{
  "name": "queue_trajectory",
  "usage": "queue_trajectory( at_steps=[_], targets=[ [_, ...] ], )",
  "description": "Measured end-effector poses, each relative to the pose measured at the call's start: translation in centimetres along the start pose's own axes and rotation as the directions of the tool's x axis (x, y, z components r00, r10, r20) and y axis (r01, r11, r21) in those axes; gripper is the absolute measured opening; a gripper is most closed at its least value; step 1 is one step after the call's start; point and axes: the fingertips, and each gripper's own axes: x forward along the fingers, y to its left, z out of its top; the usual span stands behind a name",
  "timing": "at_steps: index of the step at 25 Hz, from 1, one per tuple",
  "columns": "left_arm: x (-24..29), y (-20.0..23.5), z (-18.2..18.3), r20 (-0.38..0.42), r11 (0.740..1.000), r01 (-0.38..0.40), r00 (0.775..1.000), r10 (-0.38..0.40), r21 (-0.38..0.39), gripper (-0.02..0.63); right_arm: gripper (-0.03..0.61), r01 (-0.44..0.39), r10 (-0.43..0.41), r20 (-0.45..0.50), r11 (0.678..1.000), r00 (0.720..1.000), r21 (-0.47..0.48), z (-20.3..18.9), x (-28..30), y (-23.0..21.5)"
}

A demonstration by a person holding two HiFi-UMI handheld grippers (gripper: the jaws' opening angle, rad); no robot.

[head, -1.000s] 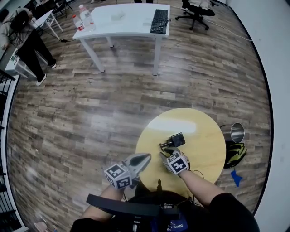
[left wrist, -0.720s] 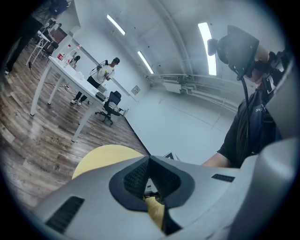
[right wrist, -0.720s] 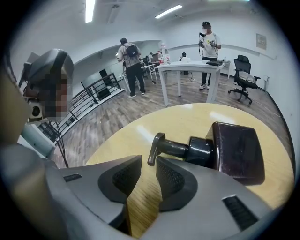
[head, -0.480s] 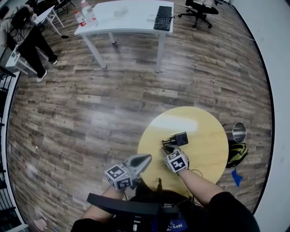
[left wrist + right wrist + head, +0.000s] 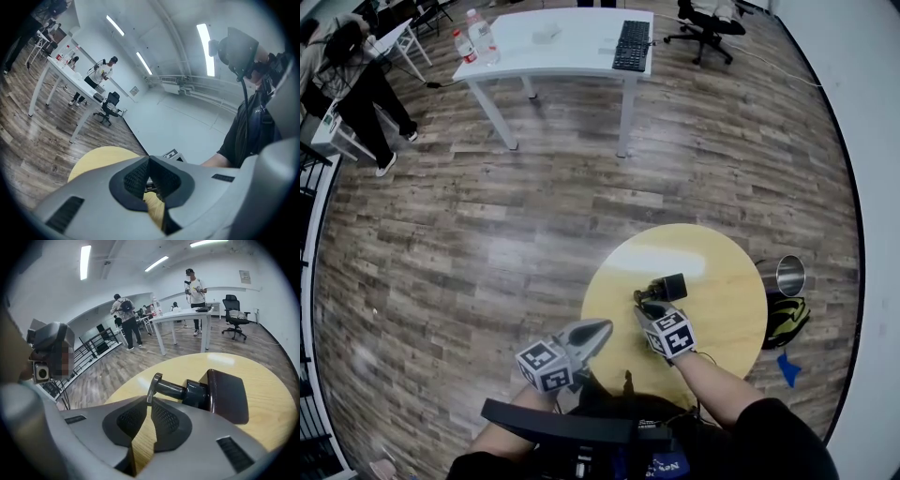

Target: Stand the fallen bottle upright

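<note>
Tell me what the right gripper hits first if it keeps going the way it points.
The bottle. Its pump top is already between the tips of the right gripper's closing jaws, and the dark body lies on the round table straight beyond.

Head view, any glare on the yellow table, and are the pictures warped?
Head view: a pale glare patch on the yellow table beyond the bottle; floorboards bow, corners go dark. Right gripper view: similar sheen on the table, dark rim. Left gripper view: ceiling light blown out.

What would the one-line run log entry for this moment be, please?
bottle: lying on round table | right gripper: jaws closing on pump head | left gripper: shut, empty
</note>
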Motion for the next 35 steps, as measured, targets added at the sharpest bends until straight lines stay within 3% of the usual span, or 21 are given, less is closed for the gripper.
queue_trajectory(
  at_steps=[10,15,19,23,25,29,32,35],
  targets=[
    [2.0,-2.9,1.1,0.0,1.0,0.017,1.0,-0.017,0.026,0.009,0.049,-0.076,0.063,0.113,0.99,0.992,0.119,2.7,-5.4,-1.5],
    [3.5,-4.7,1.0,-0.003,0.999,0.031,1.0,-0.031,0.036,0.009,0.049,-0.16,0.121,0.186,0.964,0.975,0.215,2.8,-8.4,-3.3],
    [5.6,-6.3,1.2,-0.016,0.998,0.048,0.999,-0.047,0.044,0.009,0.049,-0.295,0.217,0.27,0.909,0.938,0.295,2.7,-10.4,-5.2],
    [7.3,-7.9,1.0,-0.034,0.997,0.061,0.998,-0.059,0.05,0.009,0.049,-0.464,0.323,0.384,0.807,0.865,0.366,1.7,-12.5,-7.1],
    [8.2,-8.5,0.8,-0.043,0.997,0.065,0.997,-0.062,0.05,0.009,0.049,-0.518,0.36,0.422,0.776,0.832,0.359,1.5,-13.2,-7.6],
    [10.0,-9.5,0.4,-0.062,0.995,0.079,0.995,-0.076,0.052,0.009,0.049,-0.546,0.383,0.444,0.769,0.81,0.333,1.4,-13.5,-7.9],
    [11.2,-10.3,0.4,-0.069,0.995,0.086,0.994,-0.082,0.055,0.009,0.054,-0.521,0.361,0.436,0.786,0.825,0.334,1.4,-13.8,-8.2],
    [11.8,-11.0,0.4,-0.07,0.994,0.089,0.994,-0.085,0.06,0.009,0.142,-0.483,0.341,0.404,0.811,0.849,0.329,0.8,-14.4,-8.6]
  ],
)
